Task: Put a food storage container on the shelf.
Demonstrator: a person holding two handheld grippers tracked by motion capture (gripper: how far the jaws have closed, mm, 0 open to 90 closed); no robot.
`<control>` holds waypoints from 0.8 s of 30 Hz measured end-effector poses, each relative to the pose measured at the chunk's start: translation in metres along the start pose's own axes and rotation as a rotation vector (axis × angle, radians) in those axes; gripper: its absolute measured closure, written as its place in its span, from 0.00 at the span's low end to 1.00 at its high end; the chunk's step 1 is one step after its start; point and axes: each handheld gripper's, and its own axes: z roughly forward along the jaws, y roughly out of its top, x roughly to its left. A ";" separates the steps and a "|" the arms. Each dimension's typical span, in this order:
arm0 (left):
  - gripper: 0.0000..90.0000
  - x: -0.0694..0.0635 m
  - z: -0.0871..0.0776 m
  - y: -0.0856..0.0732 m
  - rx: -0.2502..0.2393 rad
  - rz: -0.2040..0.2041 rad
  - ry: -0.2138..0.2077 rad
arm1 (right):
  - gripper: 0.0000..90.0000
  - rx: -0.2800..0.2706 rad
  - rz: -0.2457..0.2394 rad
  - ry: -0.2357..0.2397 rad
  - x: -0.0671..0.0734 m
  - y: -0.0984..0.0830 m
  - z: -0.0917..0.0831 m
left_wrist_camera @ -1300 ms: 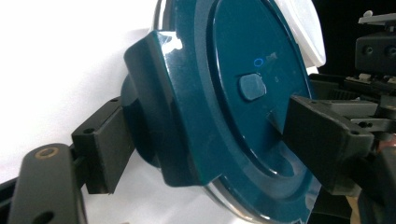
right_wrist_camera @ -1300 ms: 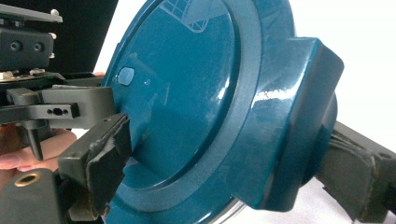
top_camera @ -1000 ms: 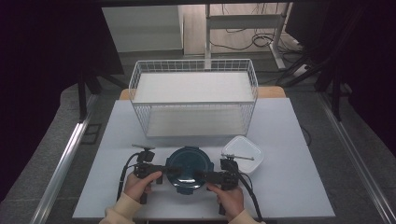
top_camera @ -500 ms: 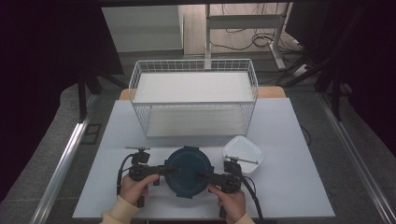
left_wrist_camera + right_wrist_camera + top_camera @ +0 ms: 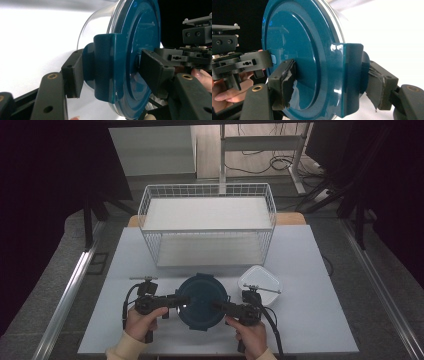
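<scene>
A round clear container [image 5: 202, 301] with a dark teal lid sits near the table's front edge between both hands. My left gripper [image 5: 181, 301] grips its left side and my right gripper [image 5: 220, 306] its right side. In the left gripper view my left gripper [image 5: 113, 72] has one pad on the lid [image 5: 140, 32] and one behind a teal clip [image 5: 105, 70]. The right gripper view shows my right gripper [image 5: 332, 83] clamped the same way over the lid [image 5: 294, 42] and a clip [image 5: 352, 75]. Both pairs of jaws have just been closing onto the container.
A white wire basket [image 5: 207, 222] stands at the back middle of the white table [image 5: 320, 320]. A small white square tub [image 5: 259, 284] lies just right of the round container, close to my right gripper. Metal rails run along both sides of the table.
Both pairs of jaws have closed in on the container's sides. The bright glare on the lid is gone. The left hand has come up slightly.
</scene>
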 end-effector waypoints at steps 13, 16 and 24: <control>0.45 -0.021 -0.010 0.005 -0.046 0.054 -0.018 | 0.33 -0.030 -0.098 0.012 0.014 0.015 -0.020; 0.46 -0.024 -0.010 0.009 -0.048 0.062 -0.022 | 0.33 -0.033 -0.105 0.014 0.016 0.018 -0.024; 0.46 -0.031 -0.012 0.022 -0.062 0.066 -0.049 | 0.33 -0.033 -0.154 -0.006 0.027 0.035 -0.034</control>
